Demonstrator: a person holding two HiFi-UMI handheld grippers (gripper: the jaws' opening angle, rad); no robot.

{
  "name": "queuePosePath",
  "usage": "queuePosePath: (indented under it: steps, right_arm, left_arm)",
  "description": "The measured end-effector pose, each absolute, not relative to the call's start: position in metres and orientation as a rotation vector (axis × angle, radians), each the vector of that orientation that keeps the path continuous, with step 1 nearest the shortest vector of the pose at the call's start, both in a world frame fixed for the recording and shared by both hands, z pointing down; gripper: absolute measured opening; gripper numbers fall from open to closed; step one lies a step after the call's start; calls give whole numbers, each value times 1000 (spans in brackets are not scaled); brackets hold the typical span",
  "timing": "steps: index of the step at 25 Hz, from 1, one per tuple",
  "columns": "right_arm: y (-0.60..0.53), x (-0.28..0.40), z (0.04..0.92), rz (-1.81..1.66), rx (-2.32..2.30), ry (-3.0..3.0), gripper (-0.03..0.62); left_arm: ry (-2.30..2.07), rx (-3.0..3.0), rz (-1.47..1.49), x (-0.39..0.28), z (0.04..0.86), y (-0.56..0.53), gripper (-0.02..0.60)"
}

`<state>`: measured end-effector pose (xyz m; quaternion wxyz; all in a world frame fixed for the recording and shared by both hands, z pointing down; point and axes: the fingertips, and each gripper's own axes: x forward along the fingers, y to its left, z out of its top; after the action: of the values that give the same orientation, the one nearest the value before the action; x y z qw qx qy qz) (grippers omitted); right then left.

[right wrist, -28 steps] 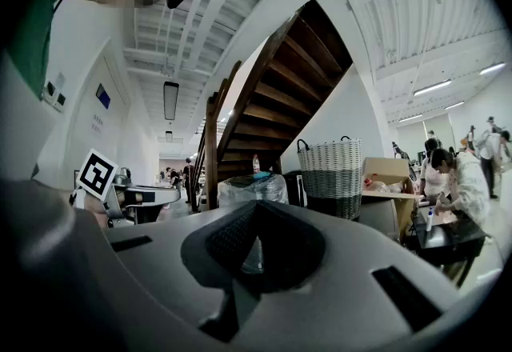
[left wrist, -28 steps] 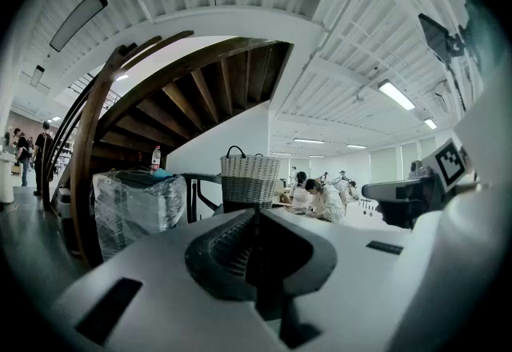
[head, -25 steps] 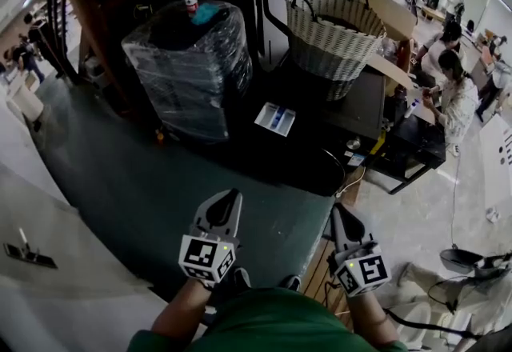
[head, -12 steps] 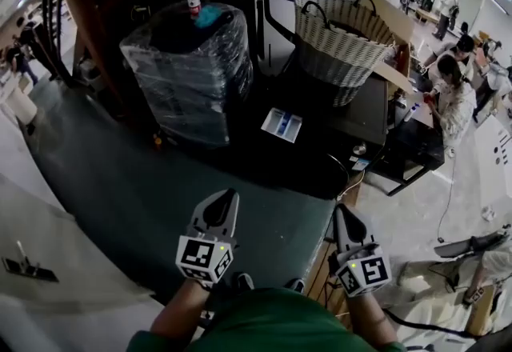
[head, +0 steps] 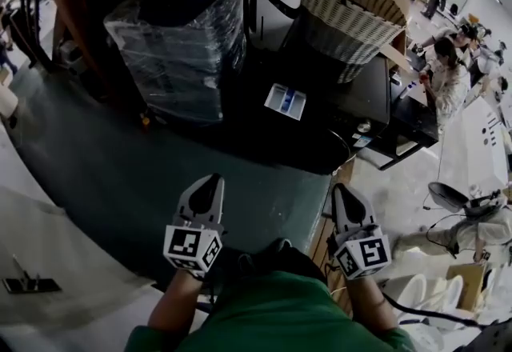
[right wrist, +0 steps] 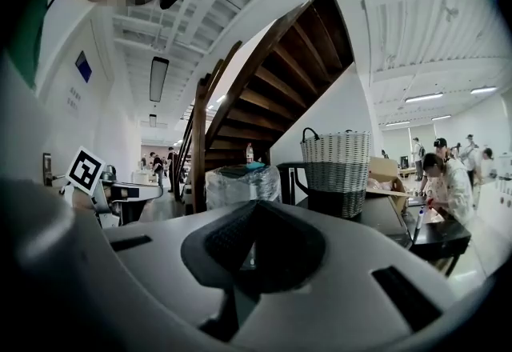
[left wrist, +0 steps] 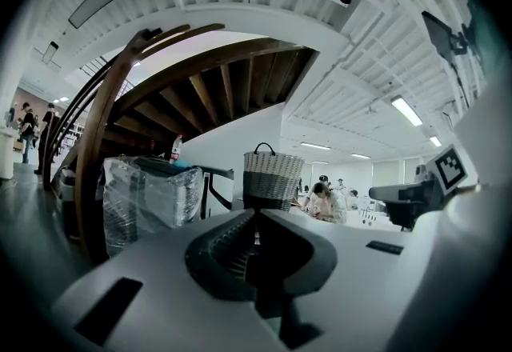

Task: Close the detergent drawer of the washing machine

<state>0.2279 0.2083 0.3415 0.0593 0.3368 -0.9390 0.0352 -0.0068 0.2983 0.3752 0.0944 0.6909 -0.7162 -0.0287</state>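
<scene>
Lower left, left gripper (head: 210,180): jaws pressed together, nothing held.
Centre, detergent drawer (head: 286,101): white with blue inside, its open top seen from above; placed well ahead of both grippers and between their lines.
Lower right, right gripper (head: 340,189): jaws pressed together, empty; judged slightly nearer the drawer.

Open green floor (head: 144,182) is stretching across mid-frame. The plastic-wrapped stack (head: 172,46) is blocking upper left, the wicker basket (head: 348,18) is crowding upper right, and a gap between them is leading to the detergent drawer (head: 286,101).
</scene>
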Motion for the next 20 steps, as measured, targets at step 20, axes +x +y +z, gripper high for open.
queuePosePath:
  steps: [20]
  right_arm:
    - [41, 107, 392, 277, 906, -2871, 15]
  left_arm:
    - [-2230, 1899, 77, -107, 380, 179, 32]
